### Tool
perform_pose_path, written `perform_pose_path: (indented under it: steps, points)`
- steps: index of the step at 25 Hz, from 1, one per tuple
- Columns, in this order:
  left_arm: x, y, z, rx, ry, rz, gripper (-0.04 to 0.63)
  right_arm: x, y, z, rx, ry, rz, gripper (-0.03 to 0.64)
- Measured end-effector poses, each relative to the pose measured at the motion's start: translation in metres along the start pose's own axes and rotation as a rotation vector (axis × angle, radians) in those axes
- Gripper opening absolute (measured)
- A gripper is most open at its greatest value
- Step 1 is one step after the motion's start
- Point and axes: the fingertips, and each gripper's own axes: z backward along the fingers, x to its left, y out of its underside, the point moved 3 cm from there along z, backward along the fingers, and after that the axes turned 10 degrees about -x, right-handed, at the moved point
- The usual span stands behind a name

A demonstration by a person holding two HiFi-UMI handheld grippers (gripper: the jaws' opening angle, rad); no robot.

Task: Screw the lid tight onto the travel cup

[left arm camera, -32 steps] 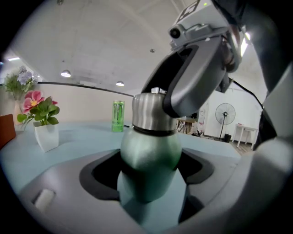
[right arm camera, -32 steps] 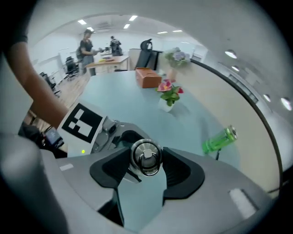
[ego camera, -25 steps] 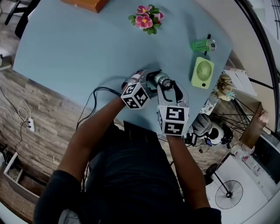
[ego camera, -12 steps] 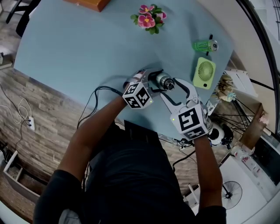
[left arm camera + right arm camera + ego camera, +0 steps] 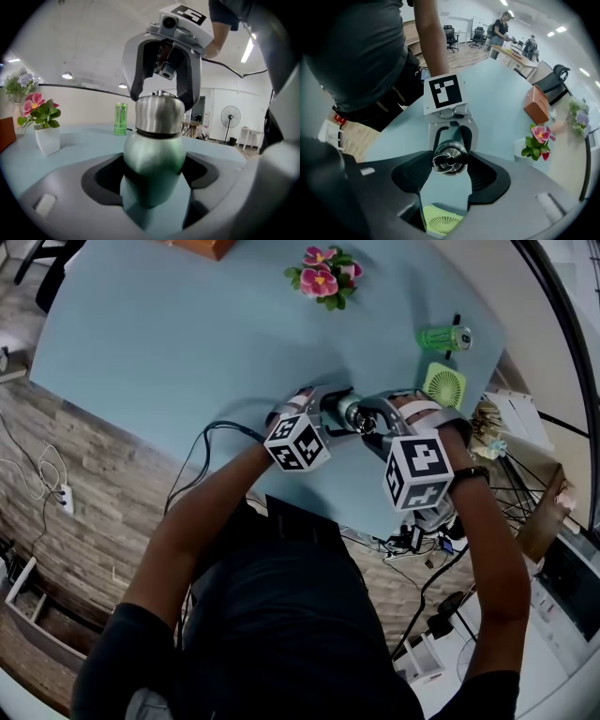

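Showing the travel cup (image 5: pixel 151 157) upright on the blue table (image 5: pixel 169 343), close to the table's 6 o'clock edge in head view, held between two grippers.

L→R in head view: left gripper (image 5: pixel 323 409) comes in from 7 o'clock, then cup, then right gripper (image 5: pixel 162 96) from 4 o'clock, w/ the person's forearms behind each.

Left gripper: clenched on the cup's green body, both dark pads pressed against its sides at 9 and 3 o'clock in left gripper view.

Right gripper: points down over the steel lid (image 5: pixel 450 158). Its jaws have just been closing w/ the lid between them. The pads (image 5: pixel 485 174) sit just beside the lid rim at 9 and 3 o'clock but are not clamped on it, so the grip reads as released.

Views compared:
- Left gripper view alone gives the side profile: lid seated on the cup neck, dark seam below it, right gripper's fingers flanking the lid from 12 o'clock.
- Right gripper view alone gives the lid top w/ its metal loop; the cup body is mostly hidden under the lid.
- Head view alone shows the table layout: flower pot (image 5: pixel 323 266) at 12 o'clock, green can (image 5: pixel 441 337) and green fan (image 5: pixel 443 385) at 2 o'clock of the cup, all well apart from it.
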Motion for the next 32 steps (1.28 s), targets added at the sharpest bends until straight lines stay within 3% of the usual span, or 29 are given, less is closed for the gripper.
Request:
perform_pose_path:
  steps: [5, 10, 13, 16, 19, 21, 23, 28, 32]
  points:
    - [-0.001, 0.001, 0.001, -0.001, 0.001, 0.001, 0.425, -0.002, 0.0, -0.001, -0.036, 0.036, -0.149, 0.23]
    - [0.0, 0.0, 0.001, 0.0, -0.001, 0.001, 0.425, -0.004, 0.002, -0.001, -0.071, 0.158, -0.418, 0.229]
    - [0.0, 0.0, 0.001, 0.001, -0.001, 0.0, 0.425, -0.006, 0.005, 0.0, -0.132, 0.291, -0.709, 0.227]
    - [-0.001, 0.001, 0.001, 0.001, 0.0, 0.0, 0.425, -0.009, 0.006, 0.005, -0.185, 0.497, -1.023, 0.227]
    - [-0.001, 0.001, 0.002, -0.001, -0.002, 0.002, 0.425, -0.008, 0.004, 0.007, -0.225, 0.705, -1.213, 0.227]
    - [0.0, 0.0, 0.001, -0.001, -0.002, 0.001, 0.425, -0.006, 0.006, 0.007, -0.249, 0.785, -1.269, 0.225]
    - [0.0, 0.0, 0.001, 0.001, -0.003, 0.0, 0.425, -0.005, 0.007, 0.007, -0.259, 0.807, -1.282, 0.225]
    - [0.0, 0.0, 0.001, 0.001, -0.003, 0.001, 0.425, -0.006, 0.008, 0.007, -0.271, 0.777, -1.26, 0.229]
    - [-0.001, 0.0, 0.001, 0.001, -0.002, -0.001, 0.425, -0.005, 0.001, 0.011, -0.287, 0.684, -1.15, 0.23]
